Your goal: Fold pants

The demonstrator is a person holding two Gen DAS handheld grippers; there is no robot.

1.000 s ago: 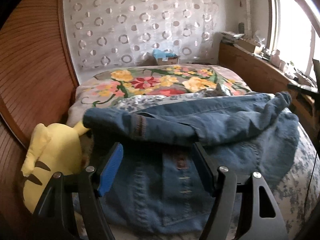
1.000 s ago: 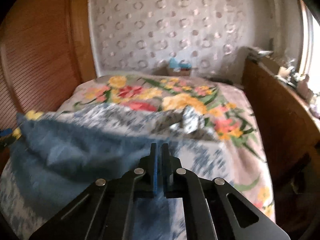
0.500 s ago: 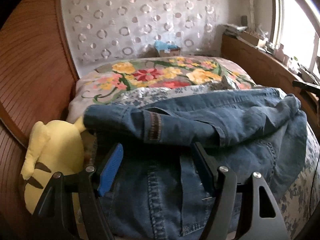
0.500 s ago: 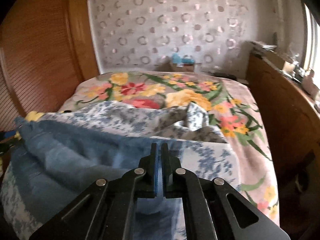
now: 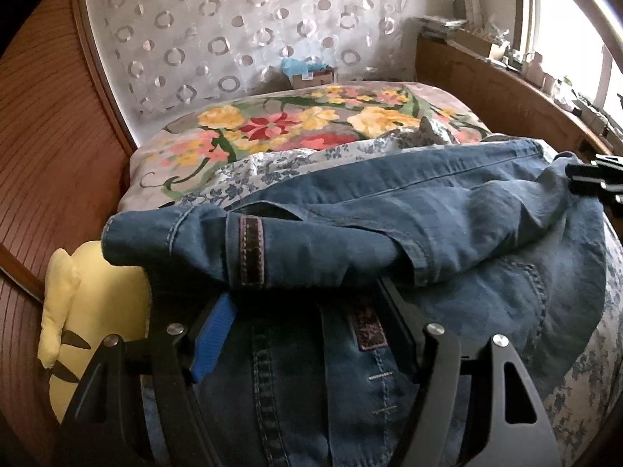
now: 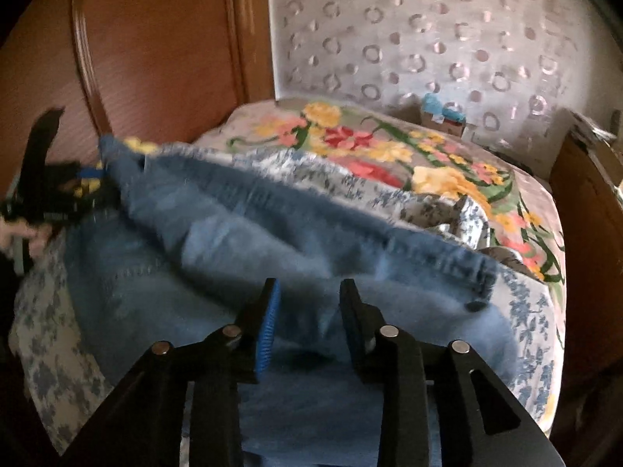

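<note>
Left gripper (image 5: 307,311): jaws spread wide, low over the waistband end of the blue jeans (image 5: 447,225), blue pad (image 5: 212,340) on one finger, folded denim lying over the fingertips; pads clear of the cloth as far as can be seen, nothing pinched. Right gripper (image 6: 307,311): jaws just parting, now partly apart, pale denim beneath and between the fingers but not pressed by the pads. Jeans spread across a blue-and-white floral sheet (image 5: 272,171) on the bed, one part doubled back over the rest, hem with a dark patterned cuff facing the left camera. Beyond, a bright flowered bedspread (image 5: 311,124); beside the jeans, against the wooden panel (image 5: 50,136), a yellow plush toy (image 5: 97,311). Right view blurred, with part of a hand (image 6: 23,235) at its left edge.
</note>
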